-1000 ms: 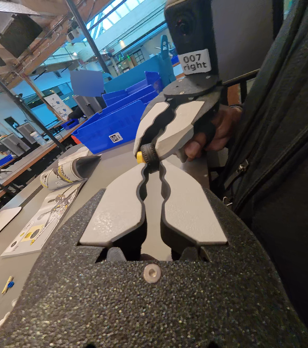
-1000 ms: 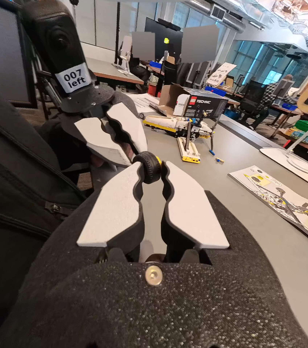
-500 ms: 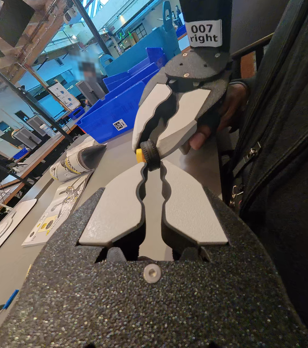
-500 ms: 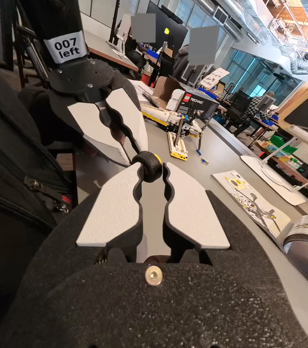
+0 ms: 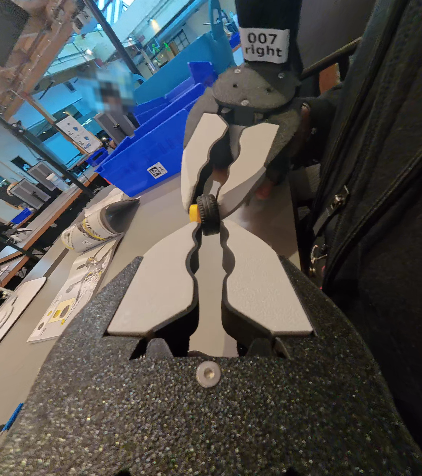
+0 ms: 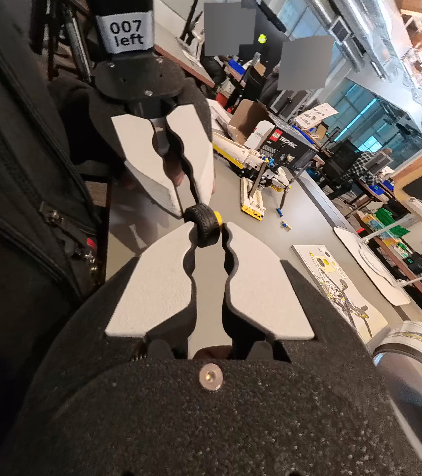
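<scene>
the small black wheel with a yellow hub is in the air above the grey table, between the tips of both tongs, which point at each other. the left gripper has its two grey fingers closed on the tyre from both sides, and the right gripper is closed on the same wheel, with the yellow hub toward its right finger. on the table further away lie an open instruction booklet, a white and yellow brick model and blue bins.
</scene>
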`<state>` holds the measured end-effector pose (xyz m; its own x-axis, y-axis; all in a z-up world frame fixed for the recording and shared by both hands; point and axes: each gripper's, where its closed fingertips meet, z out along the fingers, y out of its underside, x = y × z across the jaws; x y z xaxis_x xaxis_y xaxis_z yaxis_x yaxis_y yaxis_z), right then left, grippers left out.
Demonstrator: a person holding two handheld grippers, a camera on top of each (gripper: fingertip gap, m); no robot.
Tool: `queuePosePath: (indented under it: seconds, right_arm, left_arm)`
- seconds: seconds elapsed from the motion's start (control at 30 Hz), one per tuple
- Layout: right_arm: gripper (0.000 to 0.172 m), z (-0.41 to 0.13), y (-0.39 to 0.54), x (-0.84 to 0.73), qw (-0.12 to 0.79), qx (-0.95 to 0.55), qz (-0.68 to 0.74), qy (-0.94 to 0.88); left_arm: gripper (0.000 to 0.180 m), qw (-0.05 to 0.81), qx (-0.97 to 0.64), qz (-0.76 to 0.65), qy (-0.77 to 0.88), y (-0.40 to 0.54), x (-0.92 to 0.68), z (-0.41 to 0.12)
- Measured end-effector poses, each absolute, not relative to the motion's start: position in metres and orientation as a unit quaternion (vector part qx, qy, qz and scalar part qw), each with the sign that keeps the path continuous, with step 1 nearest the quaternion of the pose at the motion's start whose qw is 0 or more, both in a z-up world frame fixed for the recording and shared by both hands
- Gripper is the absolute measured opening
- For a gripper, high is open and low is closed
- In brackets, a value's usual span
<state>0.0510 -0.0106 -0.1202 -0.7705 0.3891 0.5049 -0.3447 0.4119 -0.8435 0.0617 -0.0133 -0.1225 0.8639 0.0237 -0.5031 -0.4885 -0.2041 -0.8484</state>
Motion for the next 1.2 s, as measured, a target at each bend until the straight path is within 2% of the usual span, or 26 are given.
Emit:
queuePosePath:
  seconds: [0.43,1.2]
  right_arm:
    - [0.017,-0.115,-0.009,0.04,0.372,-0.089,0.54,-0.75]
    - [0.015,-0.104,-0.002,0.028,0.414,-0.201,0.532,-0.711]
  left_arm:
    - [0.014,0.603,-0.739,0.275,0.118,-0.009,0.048,-0.116]
    - [0.012,0.603,-0.727,0.313,0.105,-0.005,0.046,-0.109]
